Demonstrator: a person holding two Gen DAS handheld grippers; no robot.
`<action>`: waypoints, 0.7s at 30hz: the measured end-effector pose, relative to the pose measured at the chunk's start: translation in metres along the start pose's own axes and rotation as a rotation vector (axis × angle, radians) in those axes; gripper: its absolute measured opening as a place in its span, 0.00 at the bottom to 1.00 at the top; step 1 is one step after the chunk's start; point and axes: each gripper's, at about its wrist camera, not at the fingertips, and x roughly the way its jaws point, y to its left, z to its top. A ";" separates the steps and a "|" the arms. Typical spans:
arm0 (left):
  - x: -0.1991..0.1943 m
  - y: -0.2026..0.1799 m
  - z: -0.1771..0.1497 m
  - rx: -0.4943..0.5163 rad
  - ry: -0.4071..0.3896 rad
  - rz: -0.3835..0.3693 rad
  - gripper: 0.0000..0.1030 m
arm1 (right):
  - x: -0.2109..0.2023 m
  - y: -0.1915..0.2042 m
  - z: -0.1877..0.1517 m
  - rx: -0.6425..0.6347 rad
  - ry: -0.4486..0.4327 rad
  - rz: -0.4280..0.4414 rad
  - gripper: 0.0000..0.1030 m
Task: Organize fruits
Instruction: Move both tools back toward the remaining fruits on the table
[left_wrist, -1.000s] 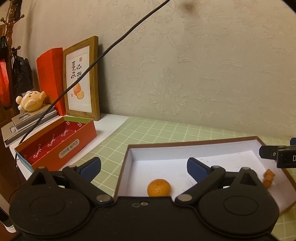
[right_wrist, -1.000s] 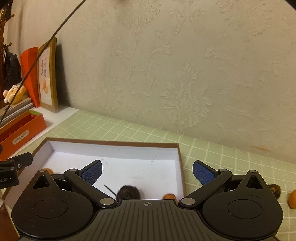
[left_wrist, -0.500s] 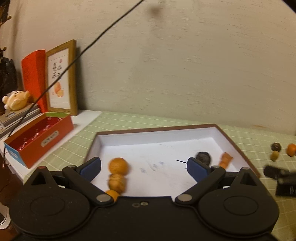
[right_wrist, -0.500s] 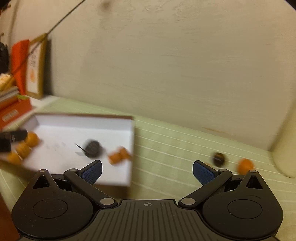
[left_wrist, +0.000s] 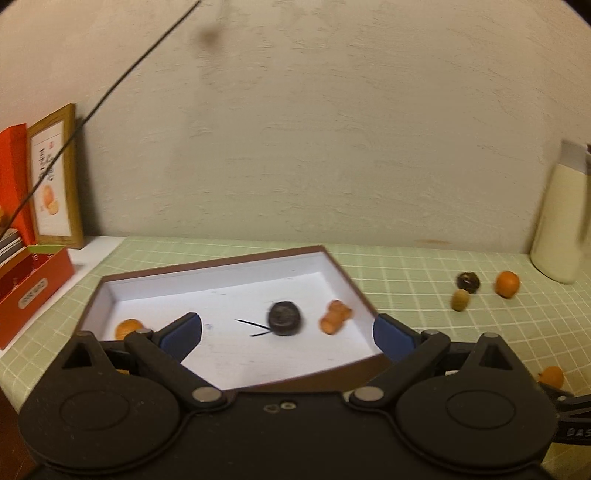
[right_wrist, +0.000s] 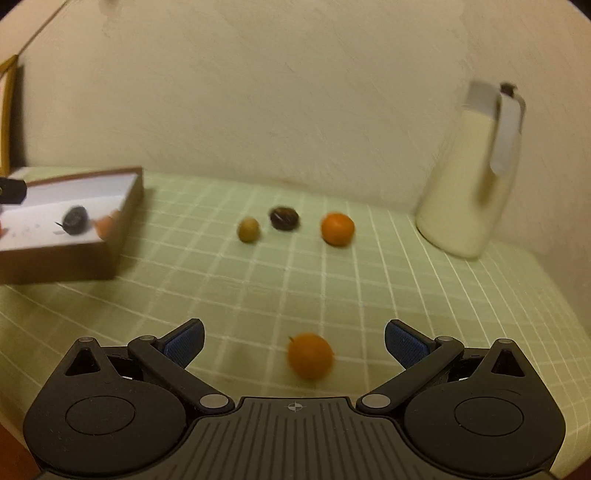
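**A:** Right wrist view is showing the right hand-held gripper with its fingers spread wide and holding nothing, and a small orange fruit is lying on the green checked bench right between them. What is worrying you?

**B:** It is round and sitting loose on cloth. If one finger is touching it before the other, it is likely rolling away, and the bench edge is curving off close on the right.

**A:** And the other loose fruit?

**B:** Farther back, an olive-coloured fruit, a dark round fruit and a second orange fruit are sitting in a row, near the cream jug. A careless reach there is risking a knock against the jug.

**A:** The left side?

**B:** The left hand-held gripper is also open and empty, hanging over the near wall of the white-lined box. Inside, a dark stemmed fruit, an orange lumpy piece and another orange fruit are lying well apart.

**A:** So the box itself is a risk?

**B:** I think so. It looks light; a nudge from either gripper is probably shifting it and scattering what is inside. Both views are blurred too, so aiming is harder.
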 end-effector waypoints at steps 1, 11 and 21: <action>0.000 -0.003 0.000 0.004 0.001 -0.004 0.91 | 0.003 -0.003 -0.002 0.006 0.018 -0.002 1.00; 0.011 -0.035 -0.002 0.048 0.019 -0.034 0.91 | 0.030 -0.027 -0.018 -0.001 0.052 -0.044 0.96; 0.035 -0.102 -0.008 0.143 0.033 -0.135 0.91 | 0.054 -0.065 -0.013 0.028 0.039 -0.066 0.93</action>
